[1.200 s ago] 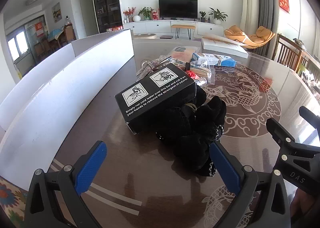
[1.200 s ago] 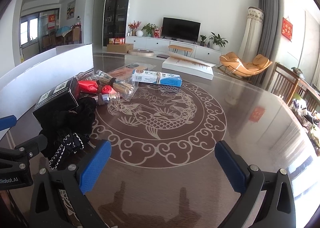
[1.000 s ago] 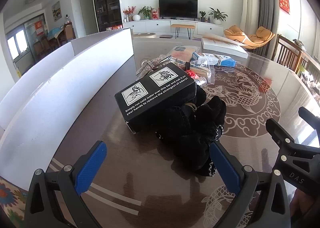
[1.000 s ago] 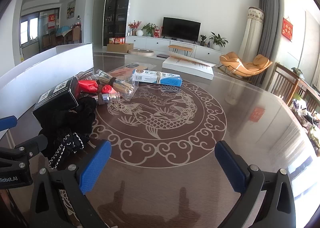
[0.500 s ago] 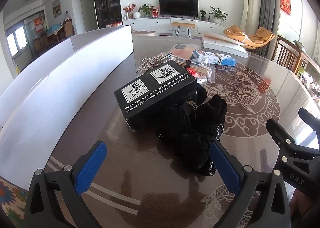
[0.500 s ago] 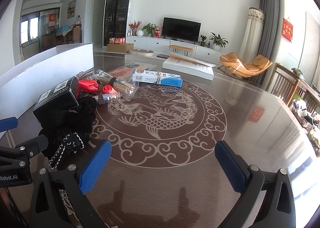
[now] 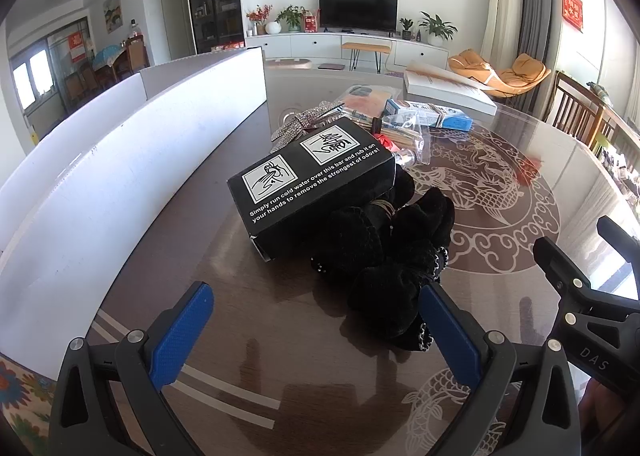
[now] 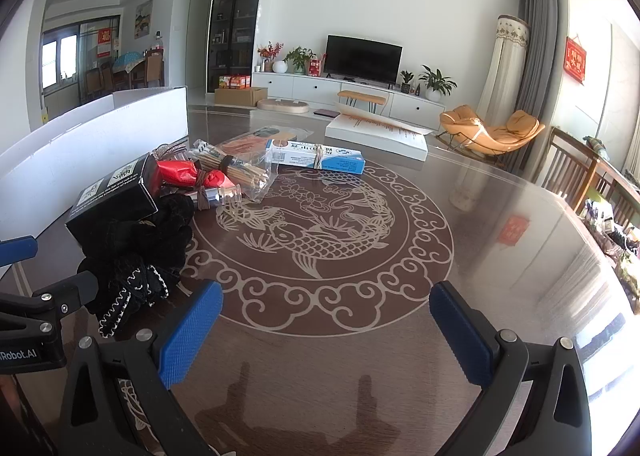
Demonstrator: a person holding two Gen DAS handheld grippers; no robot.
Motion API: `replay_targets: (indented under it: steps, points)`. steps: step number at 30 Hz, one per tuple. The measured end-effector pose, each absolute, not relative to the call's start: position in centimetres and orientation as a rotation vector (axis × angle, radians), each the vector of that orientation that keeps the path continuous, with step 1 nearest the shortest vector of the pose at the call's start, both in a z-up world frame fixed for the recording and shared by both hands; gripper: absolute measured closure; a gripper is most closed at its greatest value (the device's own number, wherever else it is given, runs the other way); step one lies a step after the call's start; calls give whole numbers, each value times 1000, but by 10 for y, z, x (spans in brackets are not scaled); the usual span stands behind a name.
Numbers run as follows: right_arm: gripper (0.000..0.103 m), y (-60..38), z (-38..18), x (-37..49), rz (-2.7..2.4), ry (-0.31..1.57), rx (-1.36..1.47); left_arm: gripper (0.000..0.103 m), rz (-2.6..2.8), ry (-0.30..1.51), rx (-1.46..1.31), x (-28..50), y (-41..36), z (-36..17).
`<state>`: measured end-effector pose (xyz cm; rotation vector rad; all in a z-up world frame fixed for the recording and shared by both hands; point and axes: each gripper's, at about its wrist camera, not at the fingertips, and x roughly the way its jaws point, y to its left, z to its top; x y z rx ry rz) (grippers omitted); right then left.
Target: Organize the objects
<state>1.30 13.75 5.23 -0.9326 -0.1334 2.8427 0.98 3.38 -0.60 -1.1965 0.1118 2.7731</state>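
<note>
A glossy brown surface [image 8: 400, 356] with a fish motif fills a sunlit living room; the left tool [image 7: 316, 332] and right tool [image 8: 326, 330] hover spread wide, empty, touching nothing.

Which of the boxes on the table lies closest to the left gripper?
The black box with white printed instructions, resting against the black fabric bundle; the blue-and-white box lies farther back.

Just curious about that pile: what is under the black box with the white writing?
The black box rests tilted, one end propped on black fuzzy fabric with beaded trim. Its other end meets the table. Anything deeper beneath is covered.
</note>
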Motion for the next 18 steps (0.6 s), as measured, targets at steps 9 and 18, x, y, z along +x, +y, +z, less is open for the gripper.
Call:
replay_targets:
  steps: [9,18]
  points:
    - [0,137,52,13,2843,-133,-932,0,2771,108,-1198,10,33,-6]
    - [0,137,52,13,2842,-133,-932,0,2772,106,-1199,10,33,-6]
